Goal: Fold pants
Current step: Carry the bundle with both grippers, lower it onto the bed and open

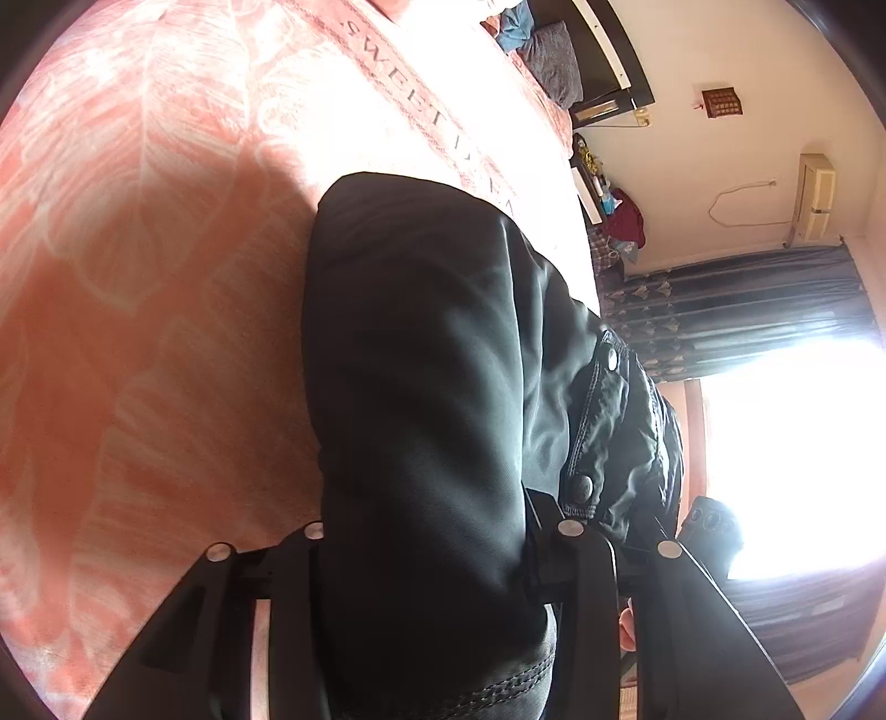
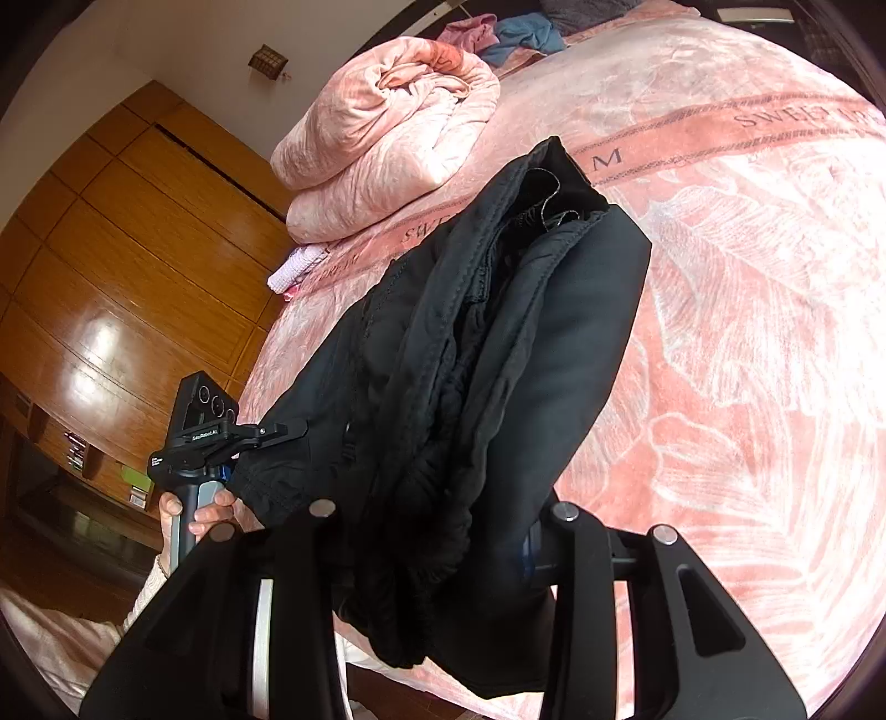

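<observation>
The black pants (image 1: 443,360) hang folded between both grippers above the pink bed. In the left wrist view my left gripper (image 1: 437,559) is shut on the pants near a flap with two metal snaps (image 1: 582,486). In the right wrist view my right gripper (image 2: 443,531) is shut on the bunched waistband end of the pants (image 2: 498,360). The left gripper (image 2: 243,432) also shows there at the lower left, gripping the pants' other edge, with the person's hand on its handle. The fingertips of both grippers are hidden by cloth.
The pink leaf-patterned bedspread (image 2: 747,332) lies under the pants. A folded pink blanket (image 2: 387,127) and loose clothes (image 2: 520,30) sit at the far end. A wooden wardrobe (image 2: 111,249) stands beside the bed. Dark curtains (image 1: 747,310) and a bright window (image 1: 792,459) are at the right.
</observation>
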Tool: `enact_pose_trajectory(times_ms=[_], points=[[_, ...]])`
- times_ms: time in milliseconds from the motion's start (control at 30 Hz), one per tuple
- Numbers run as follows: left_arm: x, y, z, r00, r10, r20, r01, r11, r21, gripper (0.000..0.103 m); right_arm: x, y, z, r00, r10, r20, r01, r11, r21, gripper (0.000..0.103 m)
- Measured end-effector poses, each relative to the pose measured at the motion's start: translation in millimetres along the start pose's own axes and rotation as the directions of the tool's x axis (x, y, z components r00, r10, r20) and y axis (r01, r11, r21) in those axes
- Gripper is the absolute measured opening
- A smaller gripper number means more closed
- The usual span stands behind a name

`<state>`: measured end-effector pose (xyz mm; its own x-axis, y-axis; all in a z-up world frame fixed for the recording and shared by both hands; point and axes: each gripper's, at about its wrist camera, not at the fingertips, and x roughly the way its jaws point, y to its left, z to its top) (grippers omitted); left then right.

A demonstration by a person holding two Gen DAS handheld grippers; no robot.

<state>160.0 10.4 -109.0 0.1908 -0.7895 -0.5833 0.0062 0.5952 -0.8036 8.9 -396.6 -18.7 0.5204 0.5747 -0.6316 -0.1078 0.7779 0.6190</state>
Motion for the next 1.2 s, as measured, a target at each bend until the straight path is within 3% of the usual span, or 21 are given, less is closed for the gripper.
enact_pose_trajectory(times_ms=[100,400,600,833,1033,1100,1200], points=[[-6,-7,6,0.999,-0.029,0.03,0.028,1.0,0.008,0.039,-6,4,12,1.0,0.001,0.026,0.0,0.999,-0.033,0.036],[-6,-33,37,0.996,-0.027,0.087,0.021,0.998,0.066,0.039,-2,-7,57,0.998,0.023,0.06,-0.018,0.996,-0.083,0.036],[23,-34,66,0.996,0.012,0.083,-0.016,0.999,0.051,0.039,29,-39,84,0.999,0.037,0.02,-0.036,0.999,-0.017,0.036],[50,-9,61,0.996,0.069,0.049,-0.072,0.996,0.047,0.042,70,-83,85,0.998,0.014,-0.061,-0.008,0.995,0.104,0.037],[63,5,54,0.996,0.088,0.017,-0.089,0.995,0.052,0.06,83,-119,70,0.996,0.052,-0.068,-0.036,0.977,0.209,0.053],[64,7,53,0.996,0.083,0.018,-0.084,0.994,0.065,0.062,85,-126,65,0.996,0.066,-0.065,-0.049,0.972,0.232,0.065],[66,10,54,0.998,0.066,0.012,-0.067,0.996,0.067,0.064,77,-140,55,0.993,0.115,-0.035,-0.102,0.957,0.273,0.066]])
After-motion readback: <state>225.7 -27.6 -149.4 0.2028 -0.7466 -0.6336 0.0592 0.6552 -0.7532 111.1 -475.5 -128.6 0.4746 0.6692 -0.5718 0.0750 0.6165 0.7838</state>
